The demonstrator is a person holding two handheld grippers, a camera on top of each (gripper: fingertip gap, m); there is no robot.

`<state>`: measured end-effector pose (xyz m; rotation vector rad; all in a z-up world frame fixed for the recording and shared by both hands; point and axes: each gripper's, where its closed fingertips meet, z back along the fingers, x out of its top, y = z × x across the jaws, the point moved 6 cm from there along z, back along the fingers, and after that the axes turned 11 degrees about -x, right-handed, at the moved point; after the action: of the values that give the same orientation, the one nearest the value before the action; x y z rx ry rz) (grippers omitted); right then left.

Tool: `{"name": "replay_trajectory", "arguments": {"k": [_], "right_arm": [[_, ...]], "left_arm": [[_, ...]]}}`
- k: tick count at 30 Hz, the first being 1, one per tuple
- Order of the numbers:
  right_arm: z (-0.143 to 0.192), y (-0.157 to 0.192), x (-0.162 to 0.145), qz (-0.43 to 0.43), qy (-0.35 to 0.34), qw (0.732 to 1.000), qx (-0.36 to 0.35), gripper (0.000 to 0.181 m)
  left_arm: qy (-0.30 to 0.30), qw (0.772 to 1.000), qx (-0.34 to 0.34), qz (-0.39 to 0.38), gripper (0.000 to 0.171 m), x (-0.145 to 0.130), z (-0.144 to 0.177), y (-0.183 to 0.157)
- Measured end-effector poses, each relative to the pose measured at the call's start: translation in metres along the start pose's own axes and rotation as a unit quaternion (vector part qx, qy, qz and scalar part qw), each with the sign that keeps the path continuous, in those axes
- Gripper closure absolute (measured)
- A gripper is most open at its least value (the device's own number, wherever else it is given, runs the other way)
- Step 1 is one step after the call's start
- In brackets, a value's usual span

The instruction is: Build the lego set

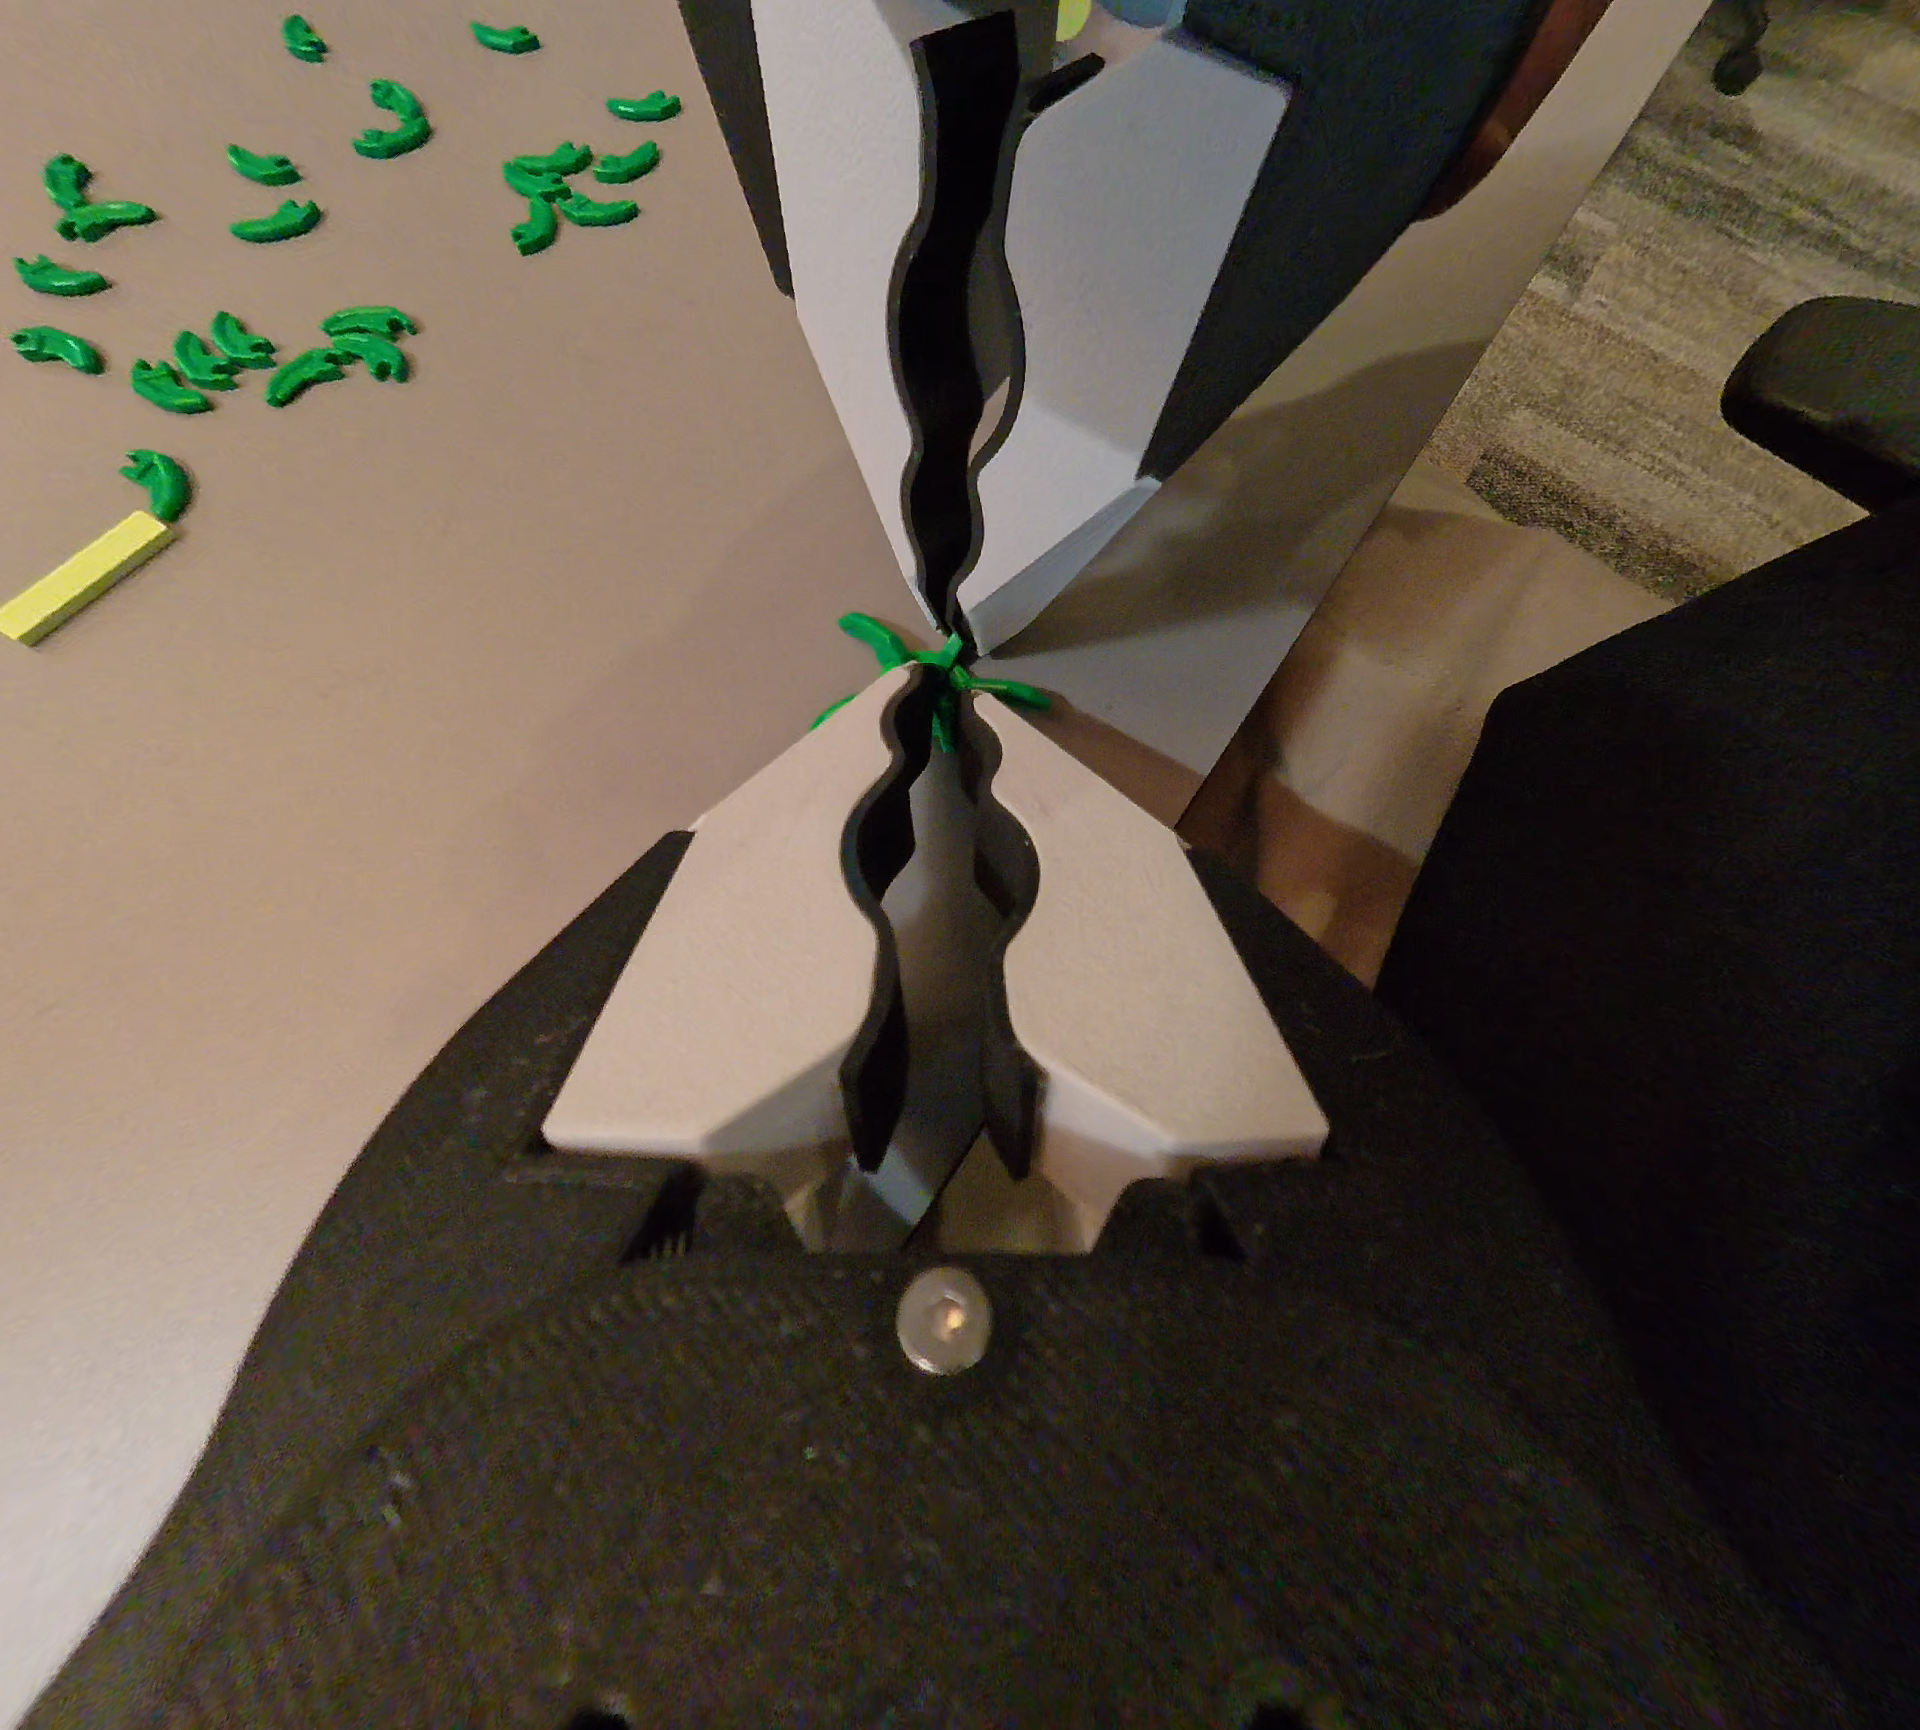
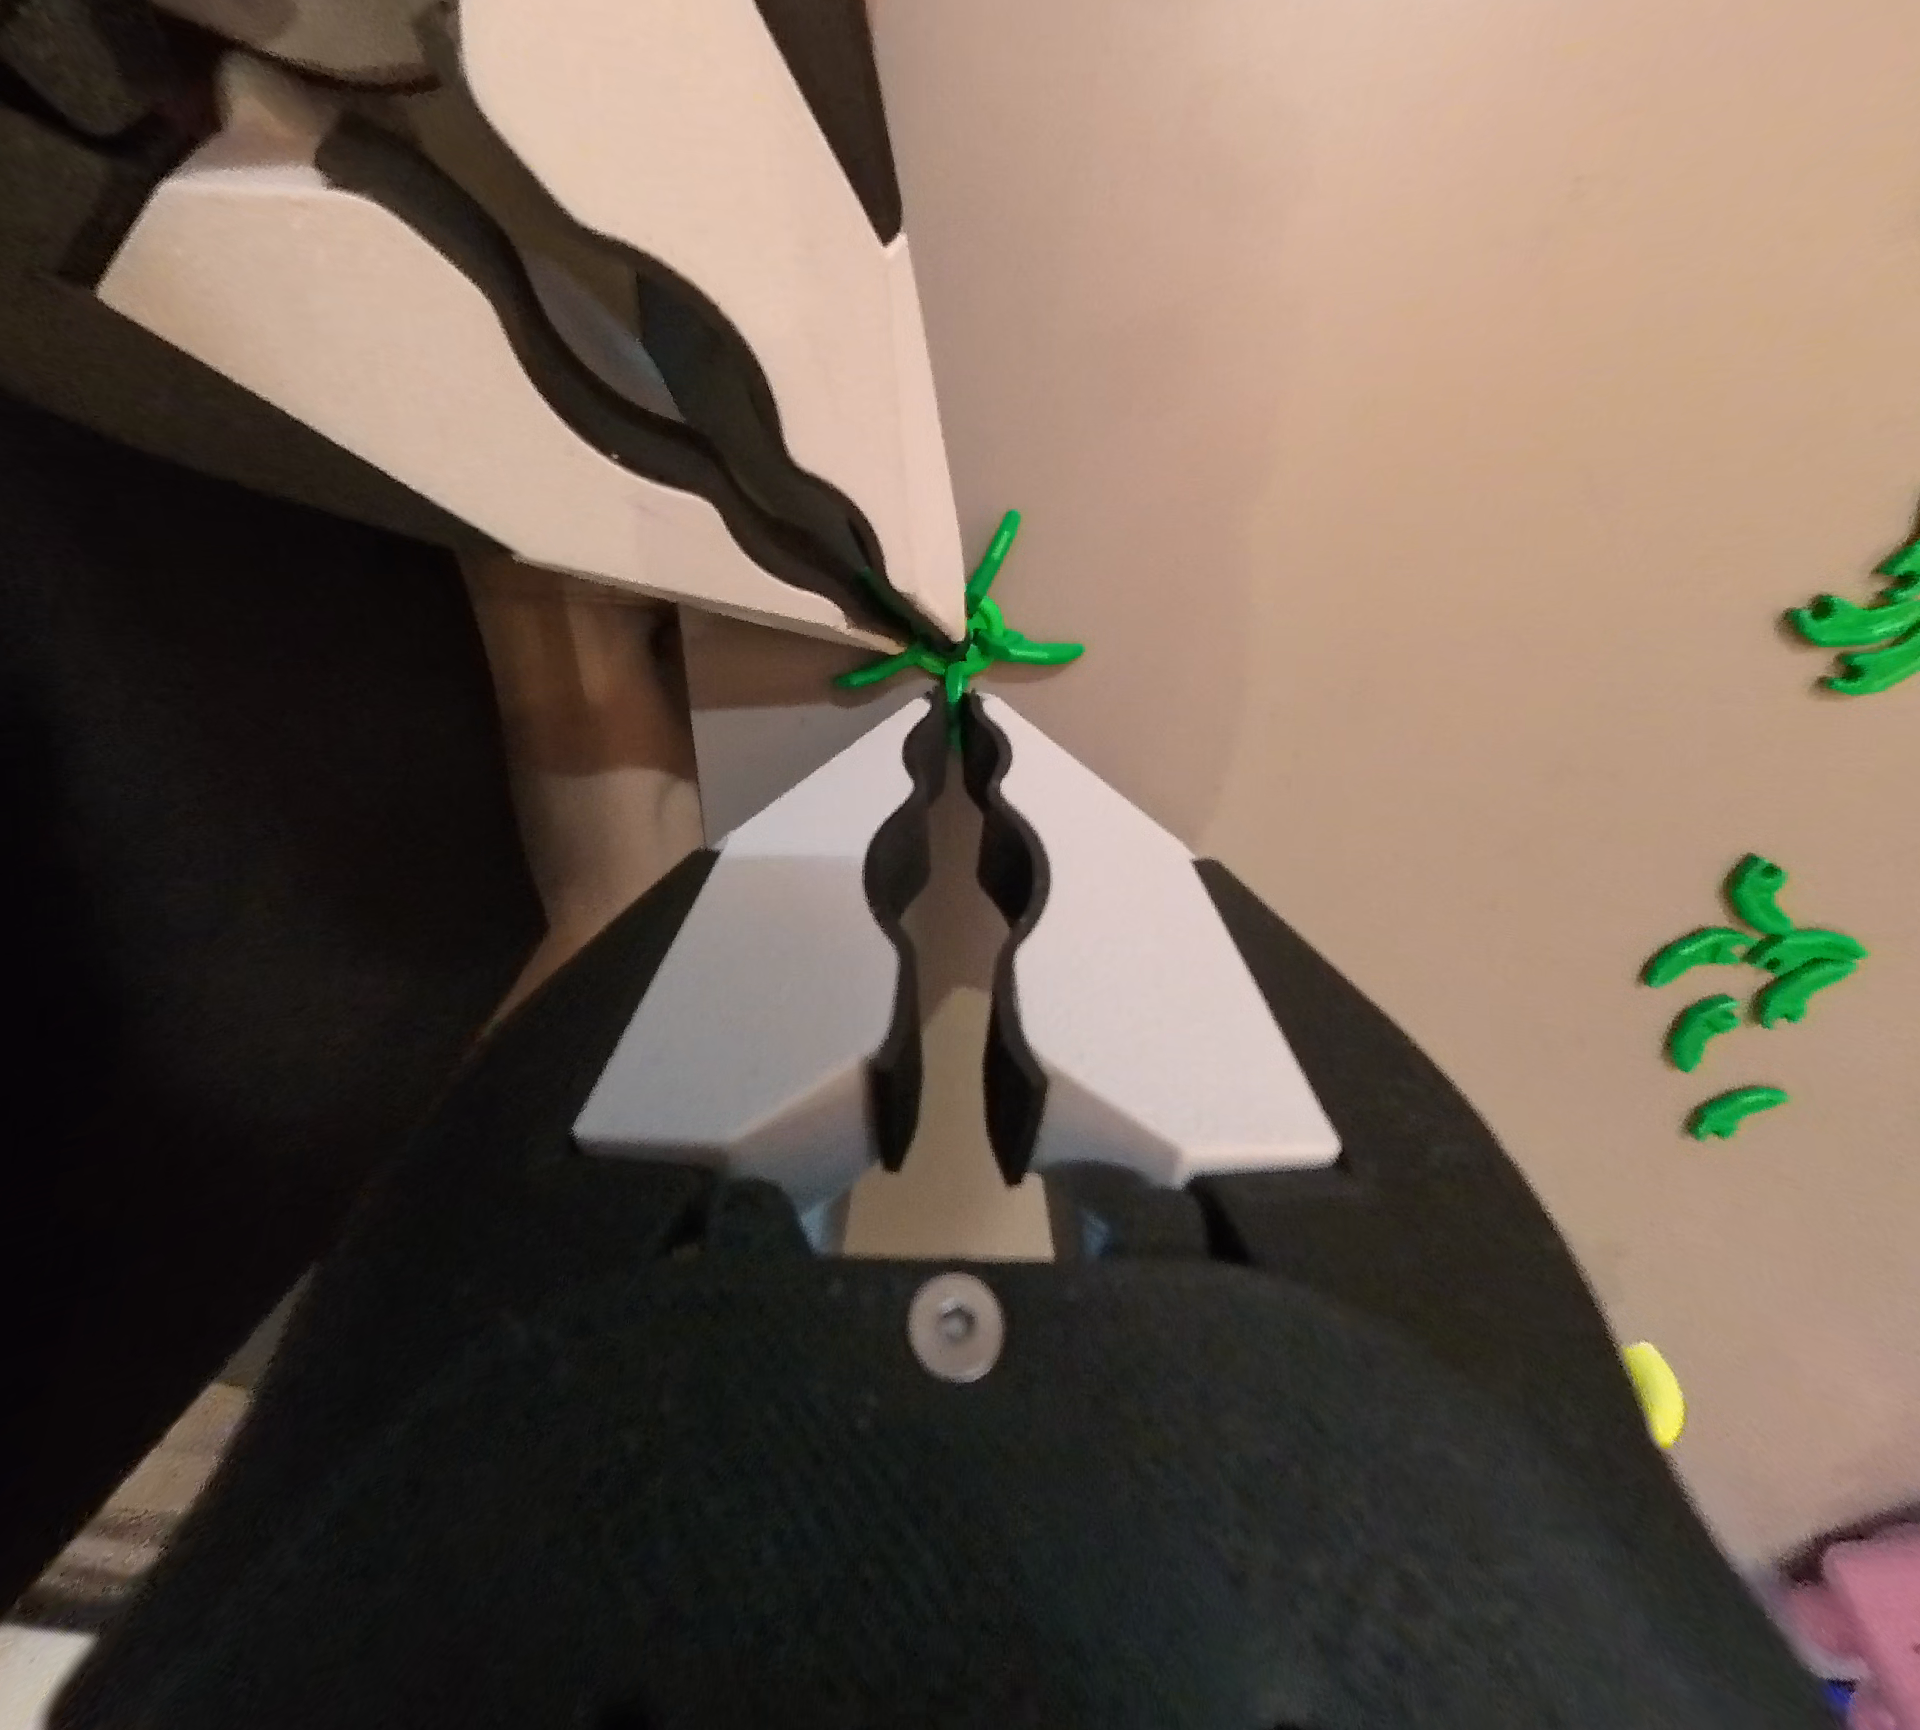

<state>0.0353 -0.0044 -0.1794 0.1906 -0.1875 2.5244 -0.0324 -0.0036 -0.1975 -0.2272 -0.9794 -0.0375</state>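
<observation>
The left gripper [image 1: 940, 693] and the right gripper [image 2: 951, 709] meet tip to tip above the pale beige tabletop [image 1: 416, 745], near its edge. Both are pinched shut on the same small cluster of bright green plastic leaf pieces [image 2: 966, 641], a spiky knot of thin curved fronds radiating from a central ring.

The relation the coming move turns on is this shared hold. In the left wrist view the right gripper comes in from straight ahead, nearly in line, so the cluster sits squarely between two opposed sets of tips. In the right wrist view the left gripper comes in from the upper left at an angle. The fronds splay sideways out of the pinch, across the line of the fingers. Neither gripper is nearer; both touch the cluster, so any pressing or twisting probably works one against the other.

Away from the cluster, across the tabletop, lie scattered loose green curved leaf pieces [image 1: 260, 267], well apart from both grippers. Beyond them lies a flat pale yellow bar [image 1: 88, 574]. A black chair [image 1: 1662, 953] stands beside the tabletop edge.

No brand, label or readable writing shows anywhere.
</observation>
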Motion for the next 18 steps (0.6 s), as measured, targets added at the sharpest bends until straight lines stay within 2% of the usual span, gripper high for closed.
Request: {"name": "replay_trajectory", "arguments": {"k": [6, 14, 18], "right_arm": [[0.0, 0.0, -0.002, -0.01, -0.022, 1.0, 0.001, 0.18], [-0.001, 0.006, -0.014, -0.047, -0.111, 0.992, -0.032, 0.165], [0.002, 0.007, -0.022, -0.074, -0.153, 0.984, -0.054, 0.163]], "left_arm": [[-0.002, 1.0, 0.001, -0.001, 0.168, 0.0, 0.0, 0.0], [-0.009, 1.0, -0.005, -0.004, 0.17, 0.0, 0.001, 0.0], [-0.009, 1.0, -0.004, -0.005, 0.17, 0.0, 0.001, -0.001]]}}
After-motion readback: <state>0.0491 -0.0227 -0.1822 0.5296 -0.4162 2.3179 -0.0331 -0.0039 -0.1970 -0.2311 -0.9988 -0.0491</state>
